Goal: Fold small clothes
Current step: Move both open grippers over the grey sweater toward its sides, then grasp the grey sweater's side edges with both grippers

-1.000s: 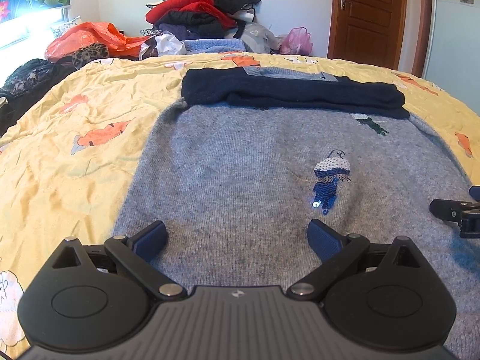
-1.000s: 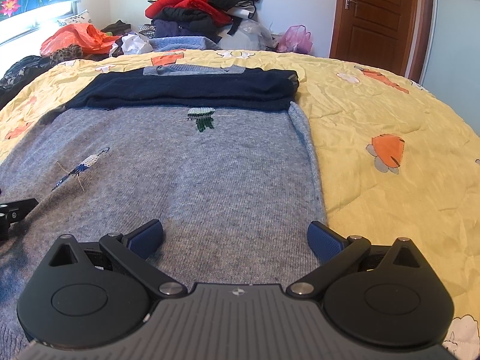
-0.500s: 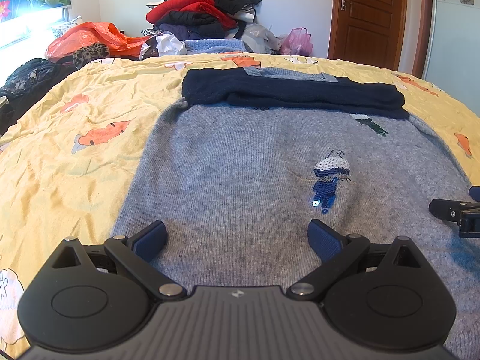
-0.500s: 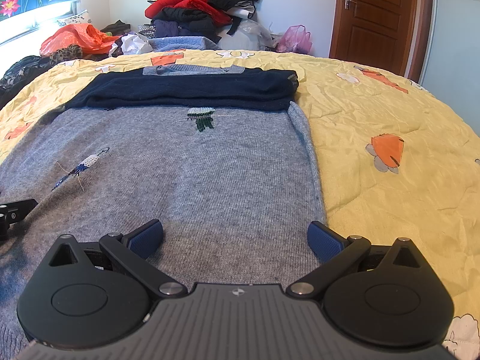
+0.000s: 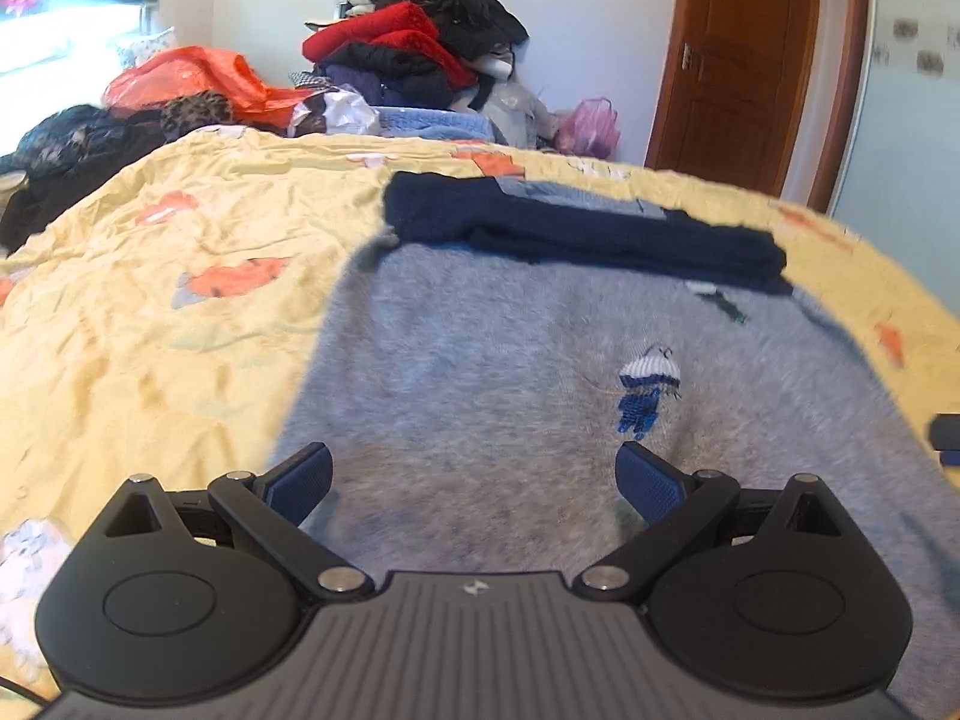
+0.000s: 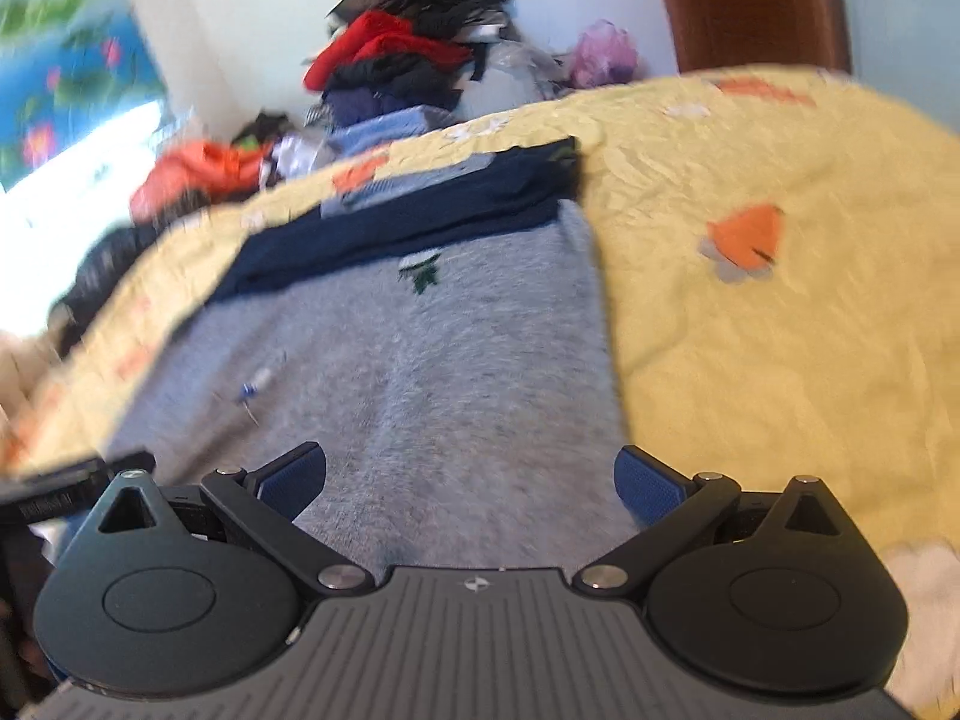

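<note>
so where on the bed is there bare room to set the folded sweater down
Bare quilt lies right of the grey sweater, out to the bed's edge, and more left of it. The far side is crowded: a navy garment on the sweater's top, then a clothes heap and orange bag behind.

Both wrist views look low along the bed, sharing the grey sweater (image 5: 510, 372) (image 6: 468, 360); the right tilts.

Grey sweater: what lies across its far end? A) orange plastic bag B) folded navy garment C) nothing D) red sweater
B: a folded navy garment lies across the far end of the grey sweater on the yellow bedspread; the red clothes sit in the pile beyond the bed.
</note>
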The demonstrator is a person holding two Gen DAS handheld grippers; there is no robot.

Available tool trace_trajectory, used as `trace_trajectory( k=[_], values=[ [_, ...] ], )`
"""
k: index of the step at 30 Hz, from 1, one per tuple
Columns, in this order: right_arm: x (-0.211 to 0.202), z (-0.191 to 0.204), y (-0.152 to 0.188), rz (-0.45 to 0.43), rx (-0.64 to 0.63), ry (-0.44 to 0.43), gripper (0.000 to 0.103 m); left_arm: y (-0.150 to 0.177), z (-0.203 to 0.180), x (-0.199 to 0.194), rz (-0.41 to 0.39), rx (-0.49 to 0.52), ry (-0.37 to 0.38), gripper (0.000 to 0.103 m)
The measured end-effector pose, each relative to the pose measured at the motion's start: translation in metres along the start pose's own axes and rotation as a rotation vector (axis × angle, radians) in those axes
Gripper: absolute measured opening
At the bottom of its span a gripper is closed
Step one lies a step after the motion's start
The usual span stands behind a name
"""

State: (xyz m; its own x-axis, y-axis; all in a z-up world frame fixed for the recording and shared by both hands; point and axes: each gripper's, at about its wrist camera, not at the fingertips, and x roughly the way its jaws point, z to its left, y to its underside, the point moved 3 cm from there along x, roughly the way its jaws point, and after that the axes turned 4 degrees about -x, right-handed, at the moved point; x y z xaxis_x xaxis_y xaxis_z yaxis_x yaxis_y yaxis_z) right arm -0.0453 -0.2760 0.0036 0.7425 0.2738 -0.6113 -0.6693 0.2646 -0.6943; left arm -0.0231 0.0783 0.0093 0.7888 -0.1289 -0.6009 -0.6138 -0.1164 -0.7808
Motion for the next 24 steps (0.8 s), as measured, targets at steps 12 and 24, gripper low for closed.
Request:
trace_trajectory(
  k=[12,24],
  values=[
    [-0.018,-0.036,0.027,0.192,0.239,-0.339,0.102,0.016,0.051,-0.025,0.173,-0.235,0.131,0.102],
    [-0.032,-0.041,0.035,0.216,0.254,-0.443,0.099,0.015,0.093,-0.036,0.269,-0.533,0.320,0.101]
  ],
)
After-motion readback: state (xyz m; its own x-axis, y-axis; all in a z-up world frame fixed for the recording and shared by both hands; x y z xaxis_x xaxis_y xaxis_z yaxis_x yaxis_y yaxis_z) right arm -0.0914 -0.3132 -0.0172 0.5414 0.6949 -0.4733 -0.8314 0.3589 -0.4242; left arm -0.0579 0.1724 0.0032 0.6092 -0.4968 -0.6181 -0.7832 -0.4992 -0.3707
